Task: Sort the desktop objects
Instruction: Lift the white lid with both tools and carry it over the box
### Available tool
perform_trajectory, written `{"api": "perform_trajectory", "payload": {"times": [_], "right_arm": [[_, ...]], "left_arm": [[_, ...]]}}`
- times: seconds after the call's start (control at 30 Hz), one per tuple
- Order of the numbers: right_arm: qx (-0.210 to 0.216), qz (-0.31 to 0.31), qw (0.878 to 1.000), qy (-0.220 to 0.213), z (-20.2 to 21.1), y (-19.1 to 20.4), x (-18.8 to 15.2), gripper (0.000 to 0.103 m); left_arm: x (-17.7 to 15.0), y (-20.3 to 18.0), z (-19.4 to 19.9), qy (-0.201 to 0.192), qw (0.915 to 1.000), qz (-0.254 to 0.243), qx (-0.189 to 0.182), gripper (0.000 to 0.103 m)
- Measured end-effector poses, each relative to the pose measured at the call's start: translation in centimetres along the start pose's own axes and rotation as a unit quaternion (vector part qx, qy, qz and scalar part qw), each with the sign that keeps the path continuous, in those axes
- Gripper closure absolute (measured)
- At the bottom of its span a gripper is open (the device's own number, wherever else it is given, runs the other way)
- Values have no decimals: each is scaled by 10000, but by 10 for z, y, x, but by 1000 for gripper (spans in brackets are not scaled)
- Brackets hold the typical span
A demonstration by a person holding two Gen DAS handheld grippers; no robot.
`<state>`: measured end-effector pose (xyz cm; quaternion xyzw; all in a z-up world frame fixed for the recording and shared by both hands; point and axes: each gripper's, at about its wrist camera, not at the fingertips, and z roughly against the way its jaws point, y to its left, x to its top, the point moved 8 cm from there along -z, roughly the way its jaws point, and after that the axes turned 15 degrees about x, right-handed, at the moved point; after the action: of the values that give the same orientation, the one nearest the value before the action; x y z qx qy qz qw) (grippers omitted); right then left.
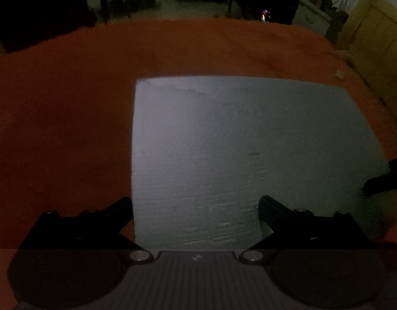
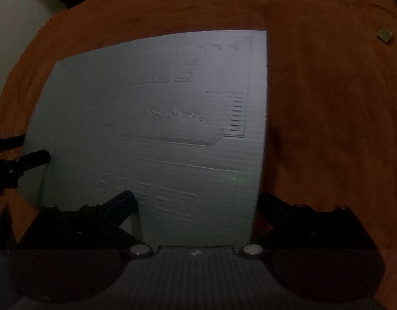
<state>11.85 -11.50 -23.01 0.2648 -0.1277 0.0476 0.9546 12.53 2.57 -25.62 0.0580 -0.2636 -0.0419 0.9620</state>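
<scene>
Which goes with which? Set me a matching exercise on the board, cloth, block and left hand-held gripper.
1. board
2. cloth
3. block
4. left hand-held gripper

A. orange-red
B. open, at the board's left edge
C. pale grey, embossed
D. small, tan, lying apart from the board

Pairs: 1-C, 2-A, 3-D, 4-B

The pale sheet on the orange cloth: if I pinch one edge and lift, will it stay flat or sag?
The pale sheet looks thin, with fine ribbing and embossed lettering, so probably light and fairly stiff, like corrugated plastic; some droop is possible. It lies flat on the orange cloth, so getting fingers under an edge may be awkward. Pushed, it might drag the cloth.
</scene>
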Motion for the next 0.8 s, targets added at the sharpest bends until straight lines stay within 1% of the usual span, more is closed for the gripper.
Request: {"api": "perform_trajectory", "payload": {"times": [0.3, 0.43, 0.5, 0.57, 0.63, 0.7, 0.73, 0.77, 0.8], "right_arm": [[-49, -59, 9999, -145, -7, 0, -3, 0], [-257, -79, 9996, -102, -5, 4, -5, 0], [-418, -88, 9991, -82, -5, 9, -4, 0], [-573, -158, 9982, -123, -6, 13, -4, 0], [-740, -187, 9969, -183, -6, 18, -5, 0], [-1017, -102, 9943, -298, 1, 24, -7, 0], [-1175, -13, 9922, -421, 5, 30, -8, 0], [-1218, 60, 9911, -533, 8, 37, -9, 0], [-1163, 96, 9912, -630, 11, 45, -11, 0]], "left_arm": [[-4, -5, 7, -287, 9994, 198, 34, 0], [-6, -5, 12, -385, 9988, 303, 25, 0], [-2, -1, 10, -275, 9989, 357, -91, 0], [-6, 3, 15, -89, 9993, 266, -256, 0], [-8, 5, 23, -18, 9991, 209, -372, 0], [-11, 10, 30, 75, 9985, 216, -491, 0], [-12, 11, 33, 133, 9980, 264, -560, 0], [-12, 12, 33, 193, 9972, 352, -633, 0], [-11, 12, 34, 249, 9962, 449, -710, 0]]}}
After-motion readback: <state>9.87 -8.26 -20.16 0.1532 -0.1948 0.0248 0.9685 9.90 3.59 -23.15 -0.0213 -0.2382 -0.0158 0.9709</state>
